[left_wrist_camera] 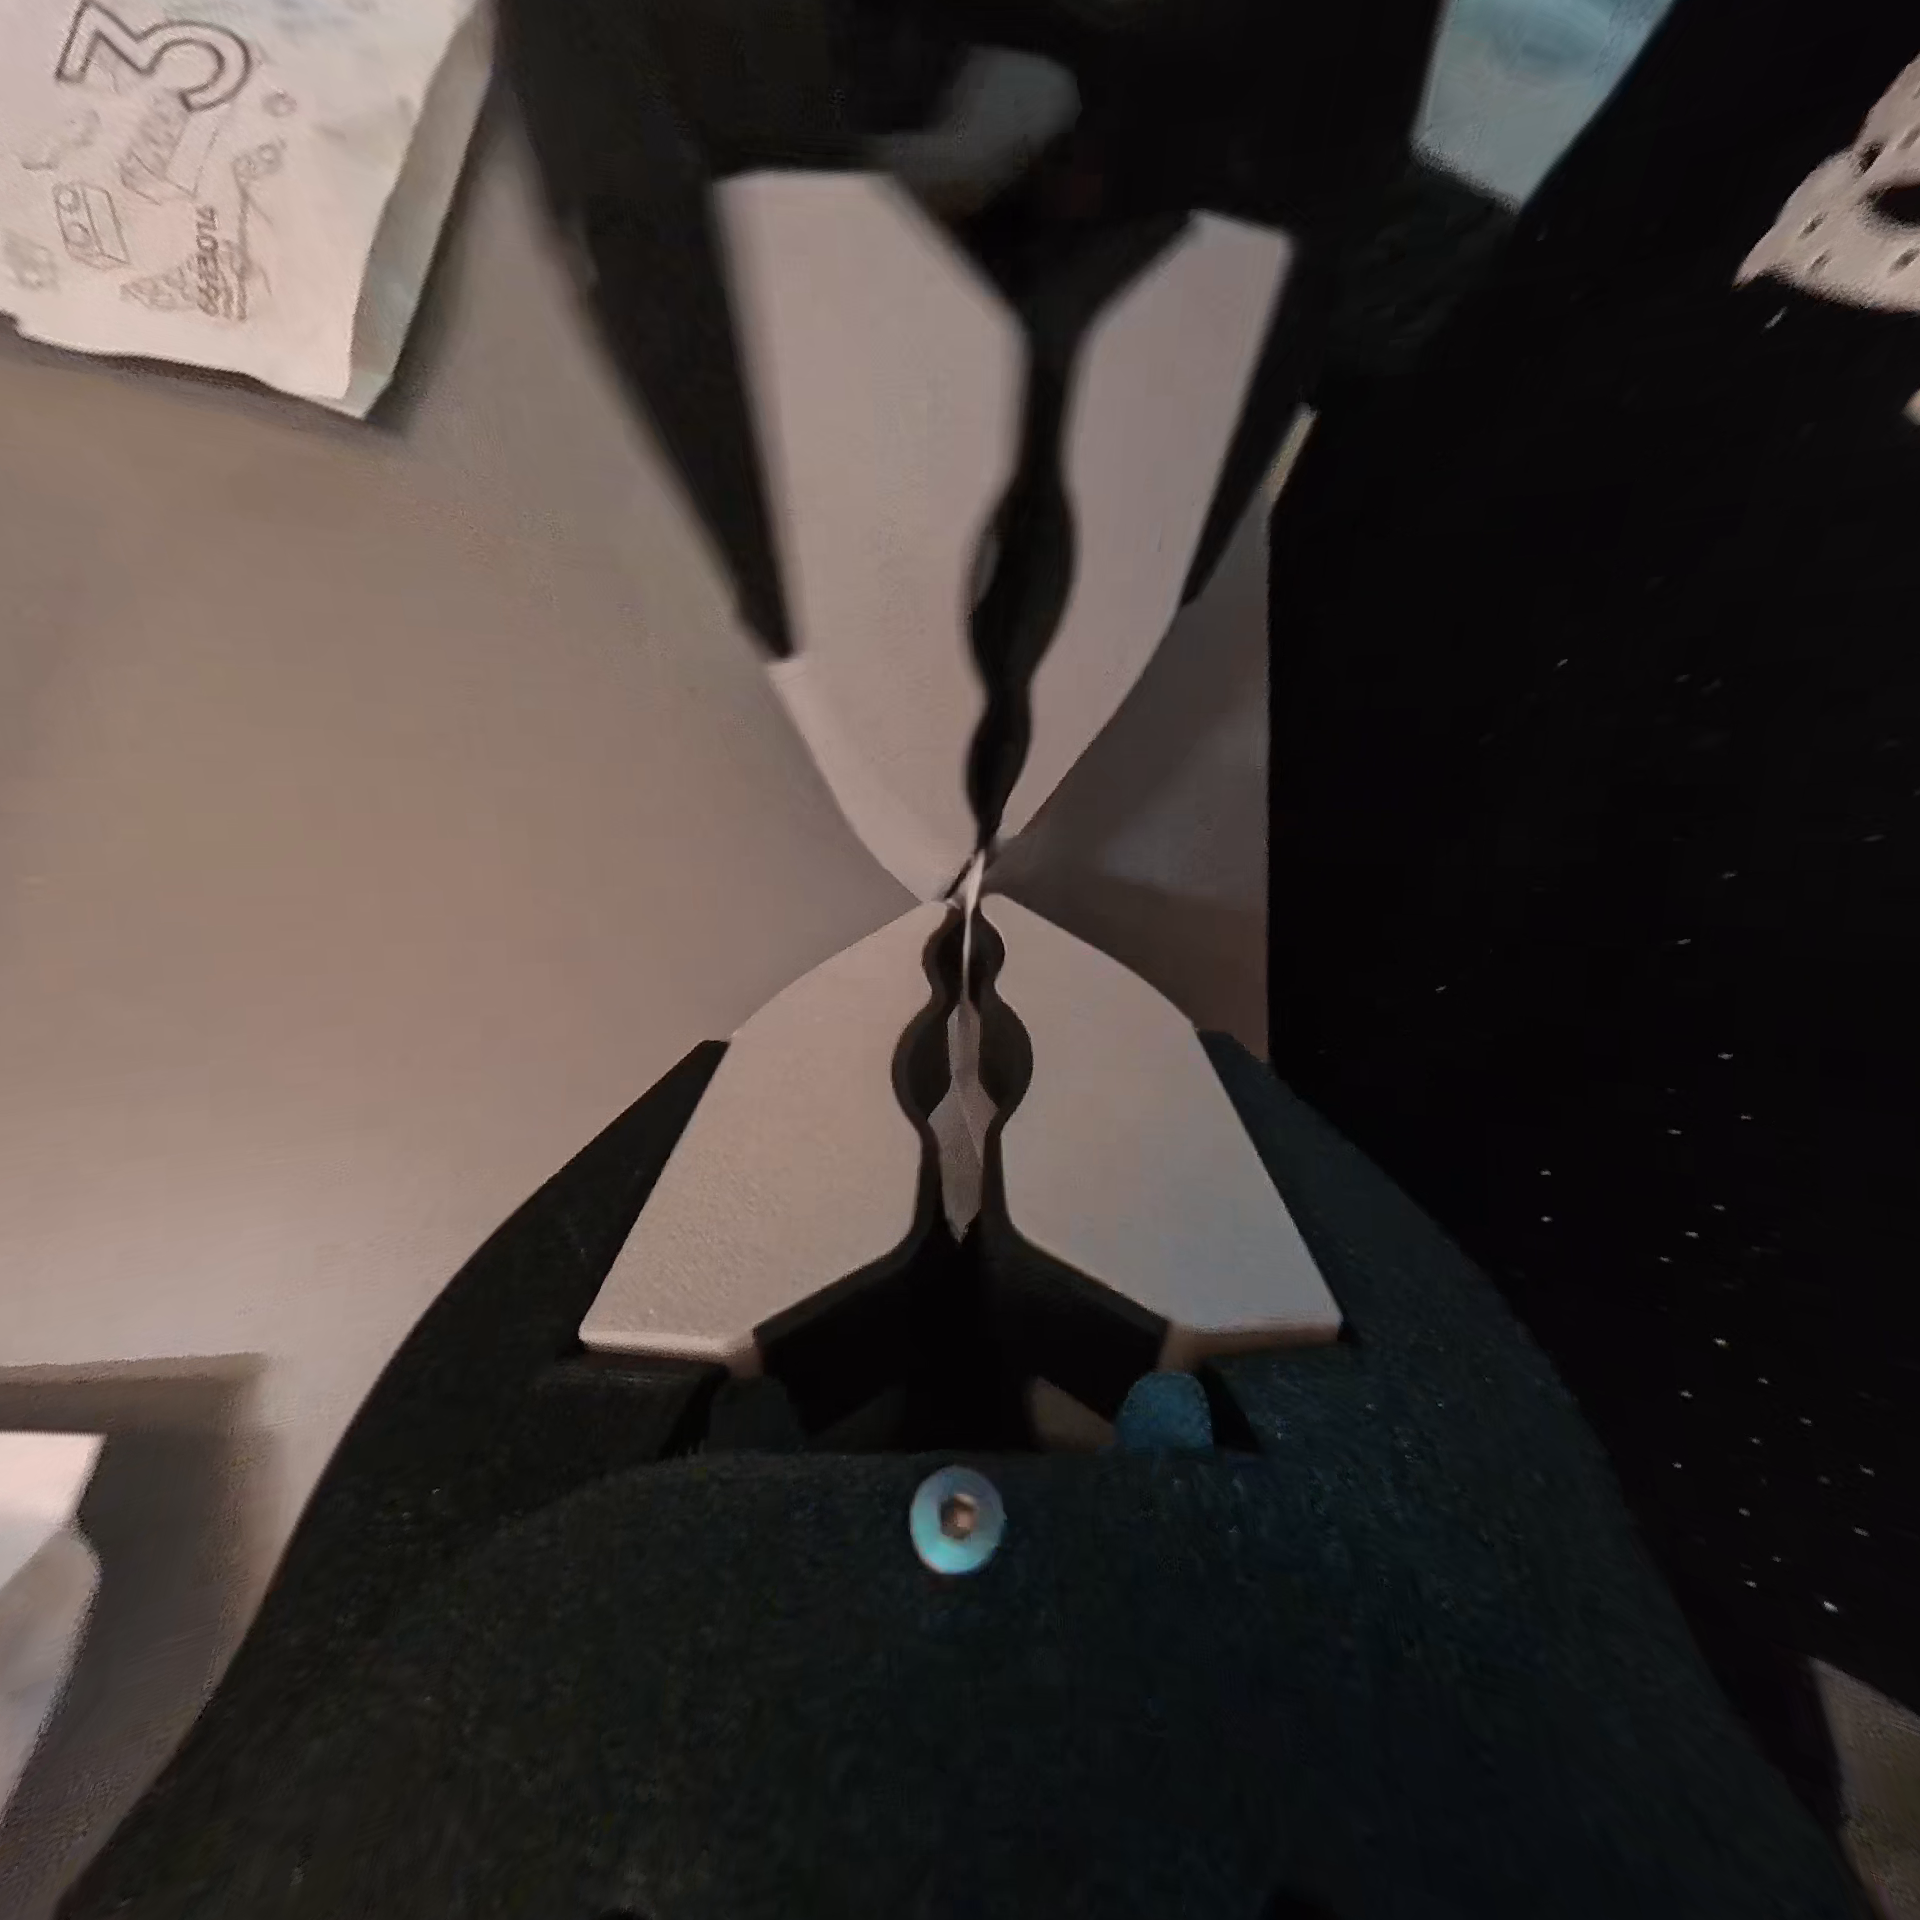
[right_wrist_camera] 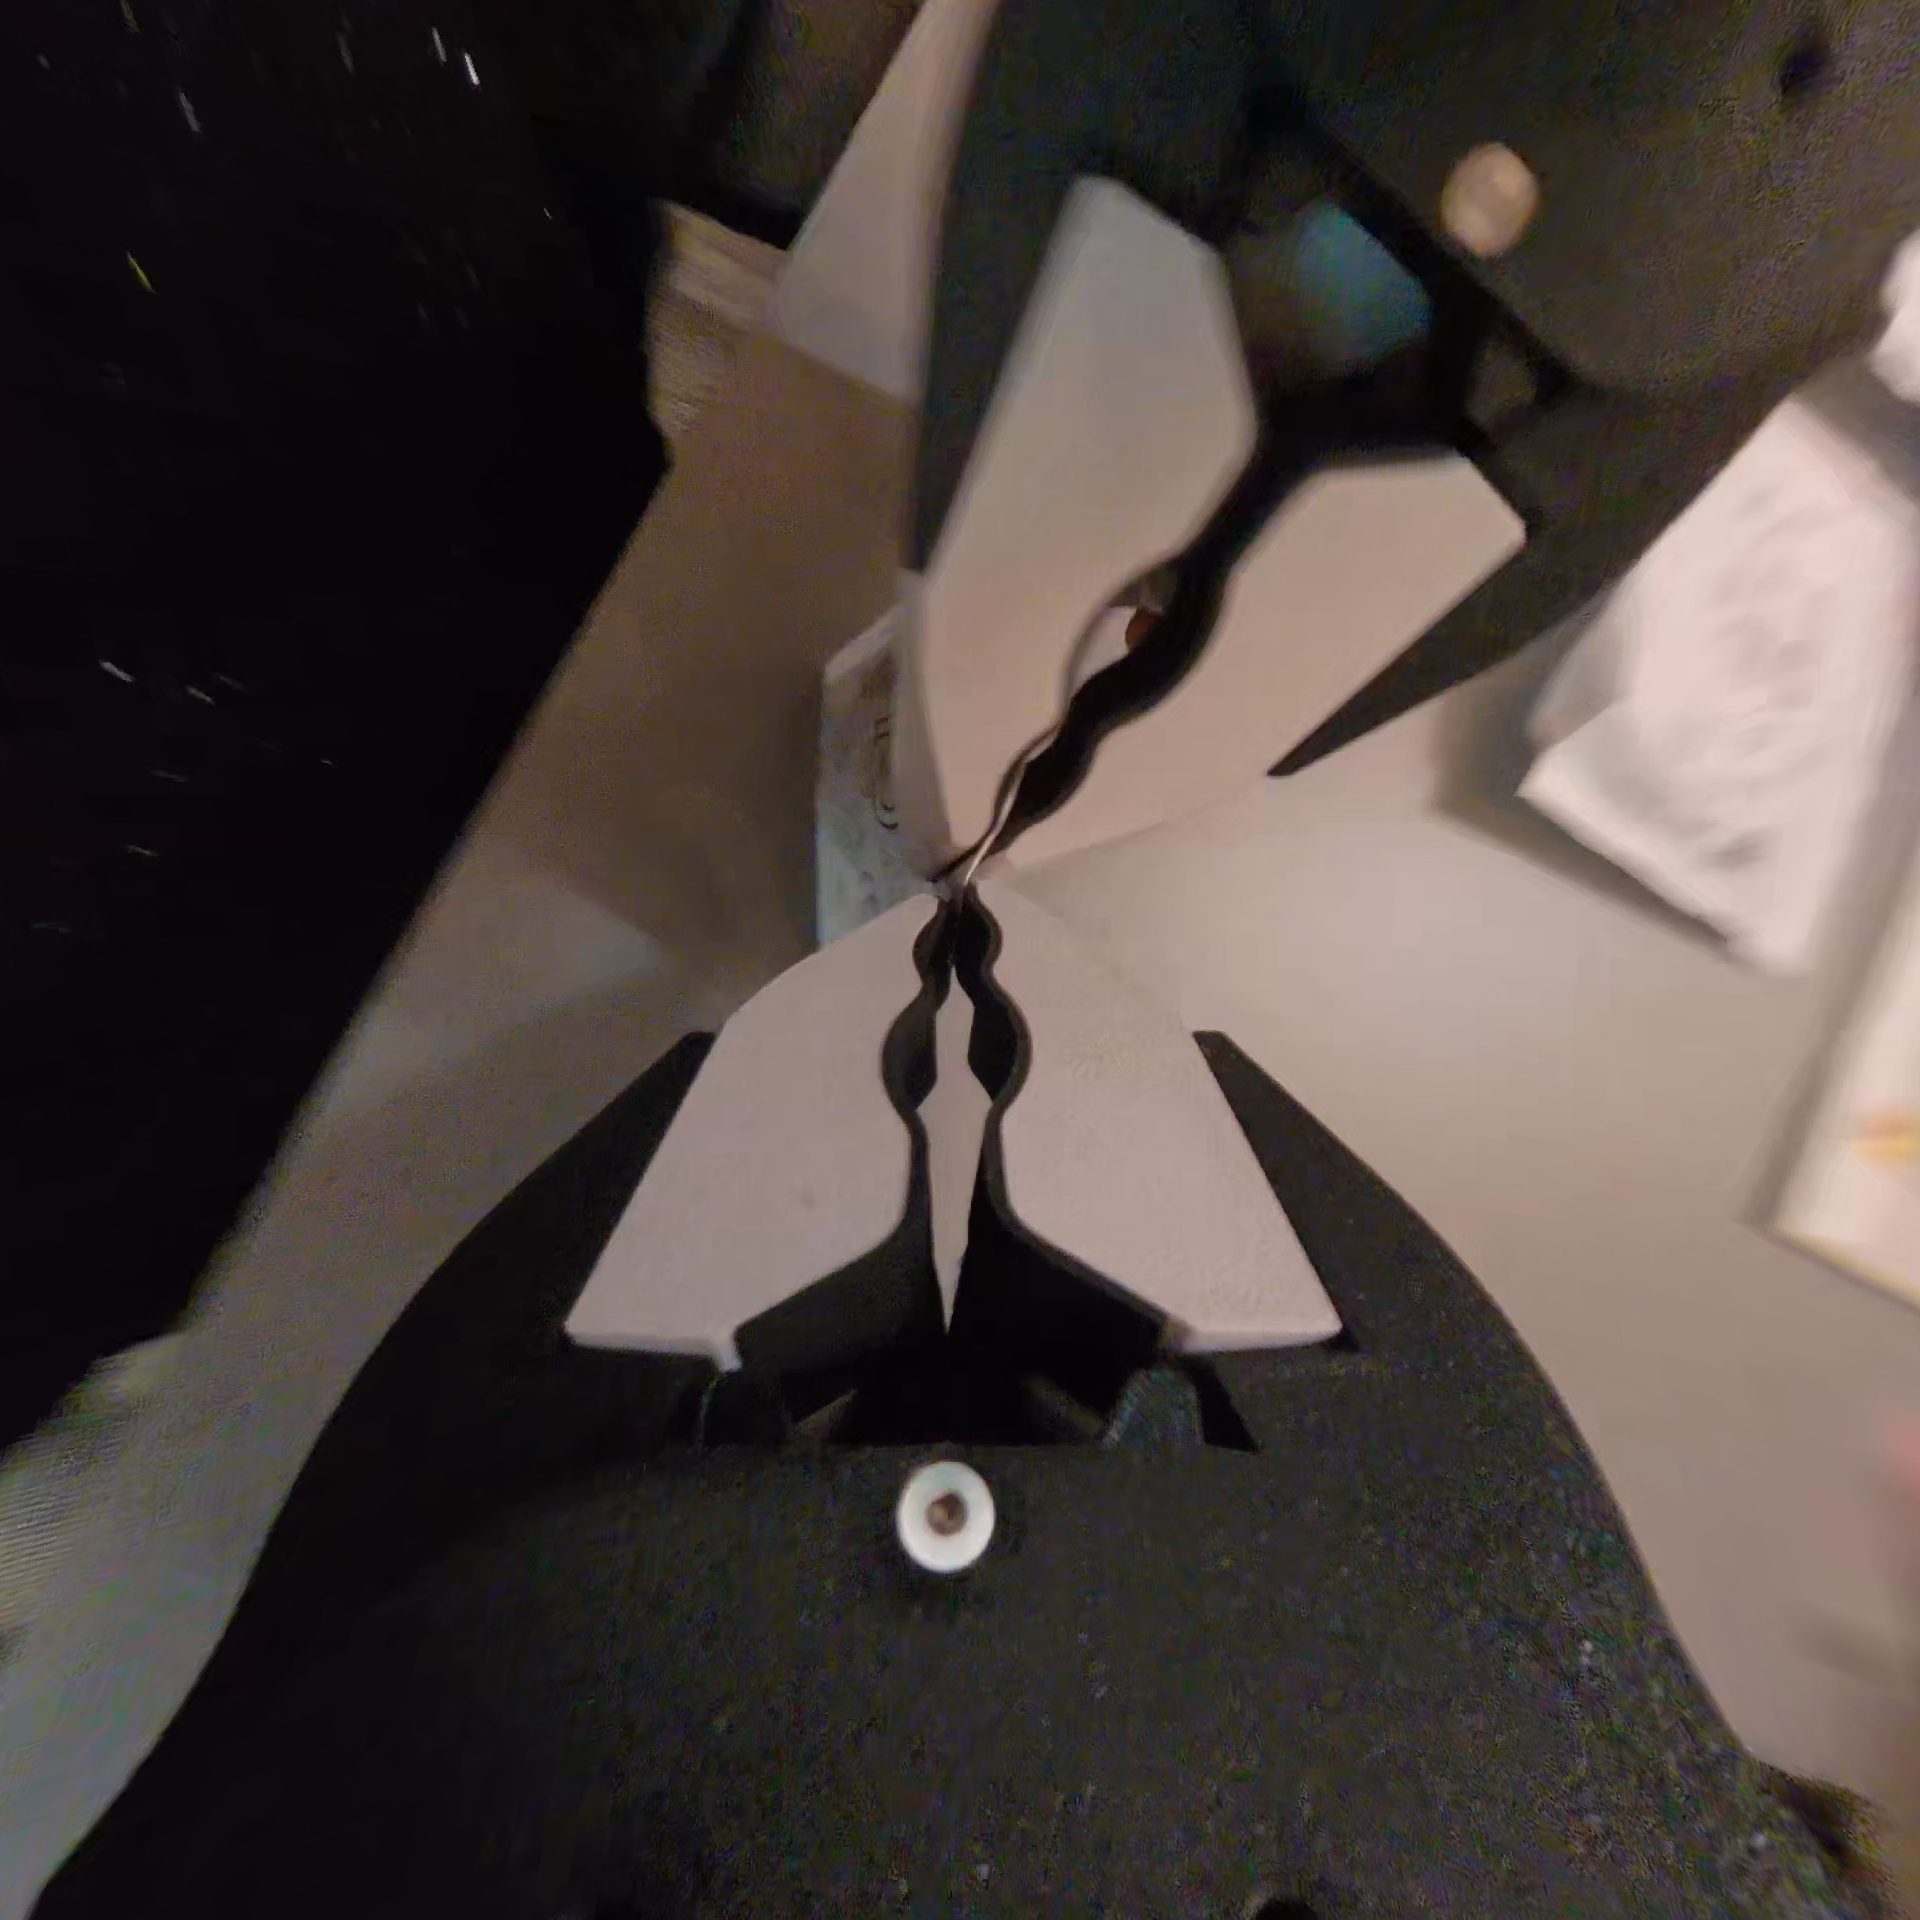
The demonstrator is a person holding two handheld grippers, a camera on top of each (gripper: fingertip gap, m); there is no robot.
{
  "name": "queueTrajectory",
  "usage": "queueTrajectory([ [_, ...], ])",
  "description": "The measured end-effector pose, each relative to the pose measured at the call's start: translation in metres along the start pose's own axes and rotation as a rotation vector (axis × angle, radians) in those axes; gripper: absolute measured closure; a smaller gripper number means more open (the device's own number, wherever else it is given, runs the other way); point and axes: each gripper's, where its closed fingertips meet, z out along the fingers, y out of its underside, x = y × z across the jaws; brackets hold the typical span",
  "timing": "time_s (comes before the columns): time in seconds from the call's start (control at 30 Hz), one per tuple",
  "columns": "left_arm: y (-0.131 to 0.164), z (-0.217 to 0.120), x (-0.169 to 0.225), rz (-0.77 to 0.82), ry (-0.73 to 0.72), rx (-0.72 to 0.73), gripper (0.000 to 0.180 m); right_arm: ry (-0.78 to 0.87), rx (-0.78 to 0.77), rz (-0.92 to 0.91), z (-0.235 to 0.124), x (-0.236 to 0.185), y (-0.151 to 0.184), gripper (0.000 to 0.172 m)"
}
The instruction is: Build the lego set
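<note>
At frame centre, a thin white sheet (left_wrist_camera: 966, 1132) is pinched edge-on by the closed left claw (left_wrist_camera: 966, 902) and, opposite, the closed right claw (right_wrist_camera: 951, 891).

A white paper (left_wrist_camera: 208, 177) lies up and to the left of the left claw (left_wrist_camera: 971, 883). It bears one large outlined number, small drawings and a short line of digits. Just left of the right claw (right_wrist_camera: 951, 883), a white card (right_wrist_camera: 862, 790) shows faint print, too blurred to read.

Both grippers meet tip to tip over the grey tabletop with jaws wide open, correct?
Not open: both are shut. The left wrist view shows the left gripper and right gripper each closed on a thin white sheet, tip to tip over the grey tabletop.
</note>
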Motion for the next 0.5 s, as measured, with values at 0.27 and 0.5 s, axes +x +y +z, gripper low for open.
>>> queueTrajectory([
  [0.27,0.0034,-0.0065,-0.0052,-0.387,0.347,0.278,0.180,0.587,-0.083,-0.656,0.0027,0.0139,-0.0060,0.171],
  [0.5,0.0021,-0.0103,-0.0064,-0.365,0.258,0.370,0.180,0.358,0.347,0.084,-0.0027,0.0136,-0.0096,0.172],
])
